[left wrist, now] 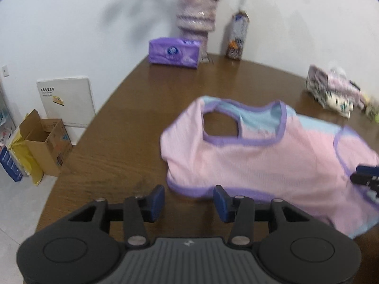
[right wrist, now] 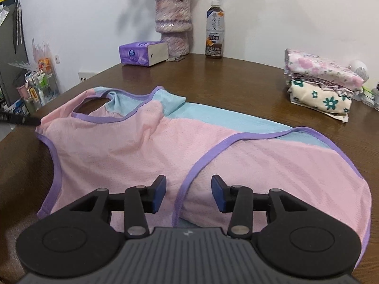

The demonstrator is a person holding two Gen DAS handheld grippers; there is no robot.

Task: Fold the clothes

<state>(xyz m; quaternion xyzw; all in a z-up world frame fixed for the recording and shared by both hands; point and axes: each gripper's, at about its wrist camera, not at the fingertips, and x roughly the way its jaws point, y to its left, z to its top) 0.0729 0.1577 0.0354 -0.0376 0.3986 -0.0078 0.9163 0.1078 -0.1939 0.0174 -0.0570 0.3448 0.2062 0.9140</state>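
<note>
The pink vest [right wrist: 146, 146] lies flat on the tabletop [right wrist: 236, 80], long axis running left to right. Both grippers are spread and empty: the right gripper [right wrist: 188, 193] over its middle hem, the left gripper [left wrist: 188, 202] at its left end.

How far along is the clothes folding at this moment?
Done: a stack of folded floral clothes sits at the table's far right. In hand: nothing; left gripper and right gripper are open over the pink-and-blue top. Left: that top, spread almost flat, needs folding.
</note>
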